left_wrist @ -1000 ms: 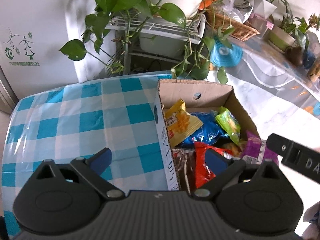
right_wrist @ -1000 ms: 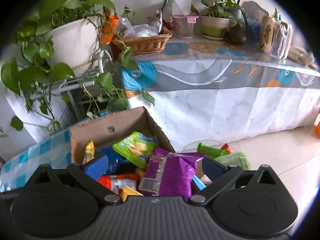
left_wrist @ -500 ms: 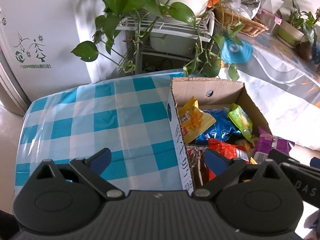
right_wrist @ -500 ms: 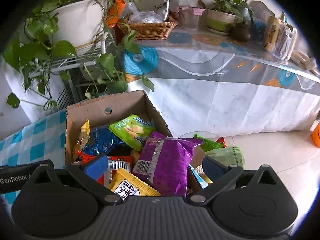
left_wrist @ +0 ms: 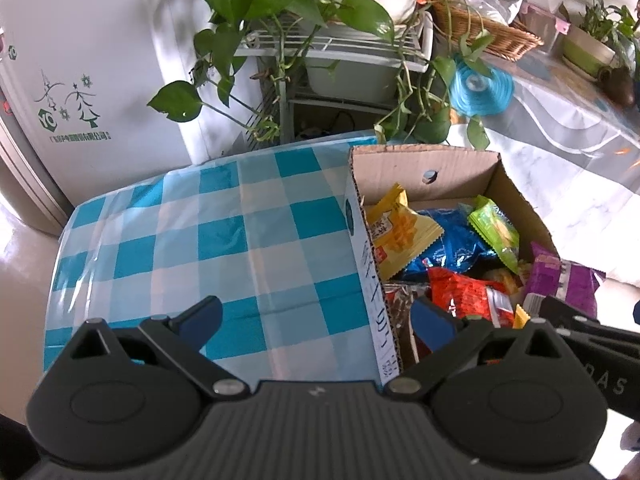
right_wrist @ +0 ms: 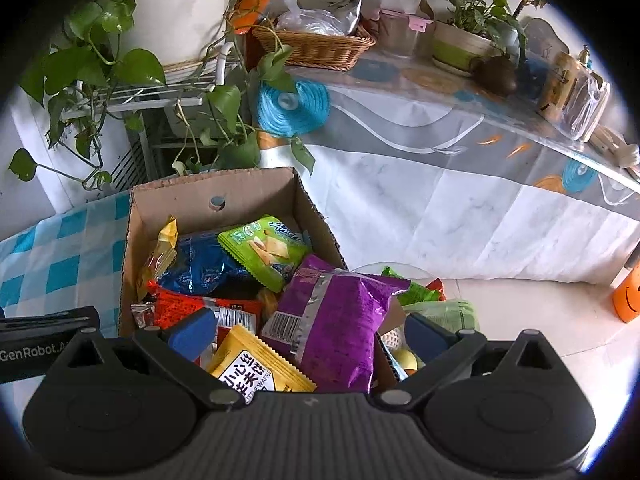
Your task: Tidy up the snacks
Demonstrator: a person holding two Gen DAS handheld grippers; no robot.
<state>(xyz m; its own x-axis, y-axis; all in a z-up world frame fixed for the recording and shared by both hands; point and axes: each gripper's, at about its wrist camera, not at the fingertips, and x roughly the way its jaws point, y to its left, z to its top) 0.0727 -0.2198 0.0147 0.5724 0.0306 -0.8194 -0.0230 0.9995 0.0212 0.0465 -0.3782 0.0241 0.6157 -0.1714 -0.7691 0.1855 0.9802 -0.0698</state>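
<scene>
Now both spread wide, empty: left gripper above checked cloth beside cardboard box; right gripper over purple bag.

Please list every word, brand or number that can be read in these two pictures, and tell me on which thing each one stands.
"GenRobot.A", cut off at the edge: on the left gripper's body, seen in the right wrist view.
"DAS", only partly visible: on the right gripper's body, seen in the left wrist view.
"小心丝夹饼" and "WAFE", cut off: on the yellow wafer packet.
"YC" logo: on the white appliance; the line under it is too small.
Print on the cardboard box, green packet and purple bag: blurred.
</scene>
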